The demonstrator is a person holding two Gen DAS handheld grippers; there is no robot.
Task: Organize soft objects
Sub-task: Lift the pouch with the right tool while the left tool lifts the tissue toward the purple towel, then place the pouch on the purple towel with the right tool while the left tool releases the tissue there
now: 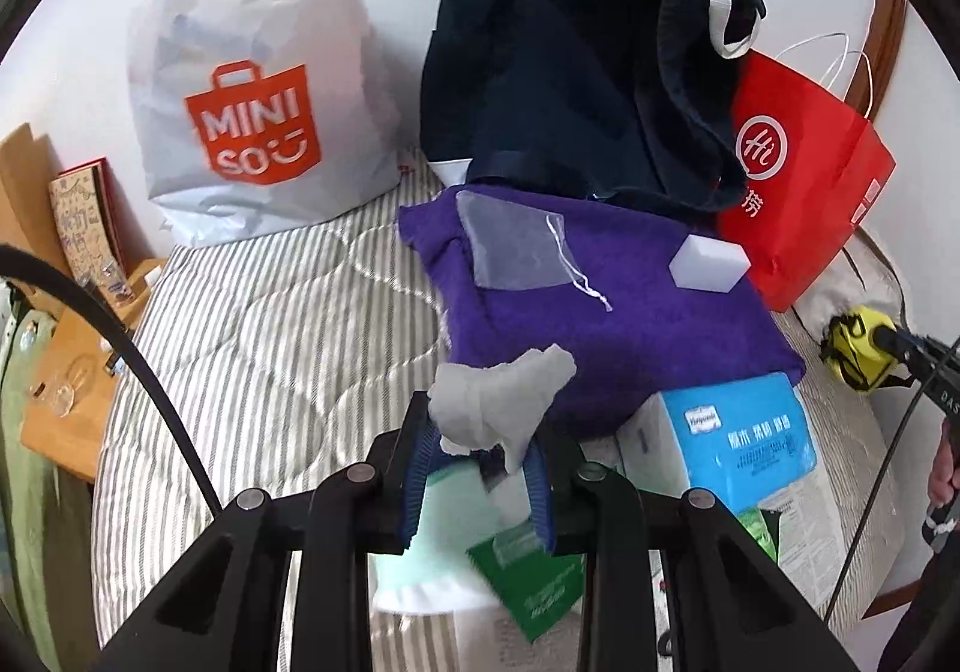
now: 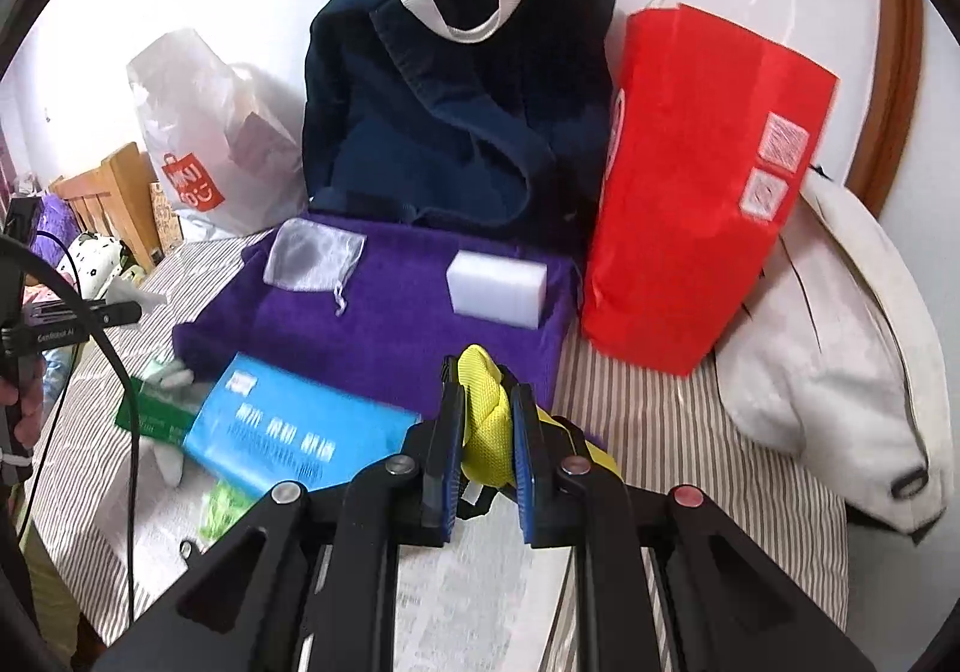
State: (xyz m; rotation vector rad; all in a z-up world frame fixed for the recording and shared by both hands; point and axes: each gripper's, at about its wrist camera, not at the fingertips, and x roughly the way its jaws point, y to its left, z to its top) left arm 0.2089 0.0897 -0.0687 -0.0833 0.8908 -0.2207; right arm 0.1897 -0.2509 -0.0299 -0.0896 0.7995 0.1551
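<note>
The left gripper (image 1: 480, 432) has its jaws closed on a crumpled white tissue (image 1: 498, 402), held above the bed just in front of the purple towel (image 1: 600, 312), while the right gripper (image 2: 489, 432) has its jaws clamped on a yellow mesh item (image 2: 483, 402) lifted at the towel's near edge. Both soft things are therefore in hand but not yet set down anywhere. Just below the left jaws lie a pale green tissue pack (image 1: 432, 540) and a green packet (image 1: 534, 582), and beside them a blue tissue pack (image 1: 744, 438) leans against the towel's near edge, so the nearest items look unsorted. Further out, the folded towel lies flat on the striped bedcover (image 1: 270, 342) and carries a grey organza pouch (image 2: 312, 255) and a white sponge block (image 2: 498, 288), well apart from each other, which suggests a gathering spot is already in use. Behind it stand a navy backpack (image 2: 456, 102), a red paper bag (image 2: 702, 180) and a white Miniso bag (image 1: 240, 72), with a cream bag (image 2: 840, 372) to the right. By this reading the task is partway: two pieces placed, two carried, several packs left.
</note>
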